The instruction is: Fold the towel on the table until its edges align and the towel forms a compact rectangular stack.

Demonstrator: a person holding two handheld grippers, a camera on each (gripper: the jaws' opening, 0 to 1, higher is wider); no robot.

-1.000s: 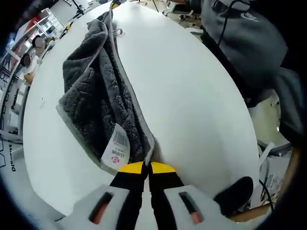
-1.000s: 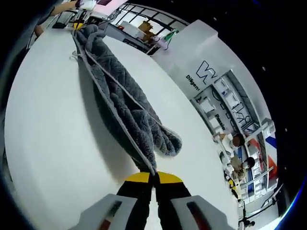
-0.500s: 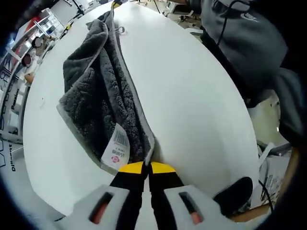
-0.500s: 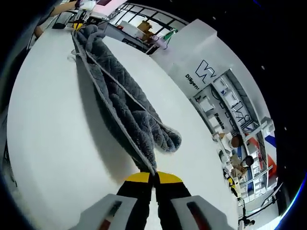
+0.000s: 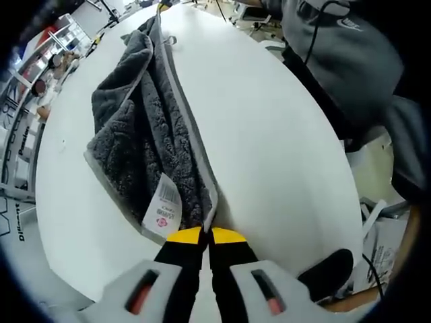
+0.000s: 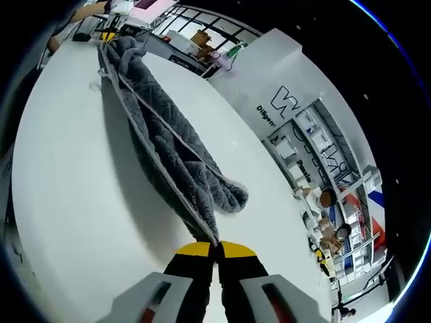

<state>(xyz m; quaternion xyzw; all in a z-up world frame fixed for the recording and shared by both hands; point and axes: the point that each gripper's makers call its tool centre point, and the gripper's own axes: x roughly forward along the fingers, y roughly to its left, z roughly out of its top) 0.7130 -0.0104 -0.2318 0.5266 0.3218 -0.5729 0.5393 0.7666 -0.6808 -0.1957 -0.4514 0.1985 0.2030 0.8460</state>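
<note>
A dark grey towel [image 5: 145,134] with a pale hem and a white label [image 5: 162,208] is stretched lengthwise over the white round table [image 5: 269,148]. My left gripper [image 5: 206,235] is shut on its near corner. At the far end of that view, the yellow tips of the other gripper [image 5: 160,7] hold the opposite corner. In the right gripper view the same towel [image 6: 168,151] runs away from me in a long bunched band. My right gripper [image 6: 215,247] is shut on its corner, and the other gripper [image 6: 108,35] grips the far end.
A person in a grey hooded top [image 5: 343,60] stands close to the table's edge. Shelves and boxes [image 6: 202,40] line the room behind the table, beside a white wall panel with lettering [image 6: 289,101]. Bare tabletop [image 6: 67,188] lies on both sides of the towel.
The towel has been drawn a little tauter and lifted slightly between the two grippers. Both grips are unchanged.
</note>
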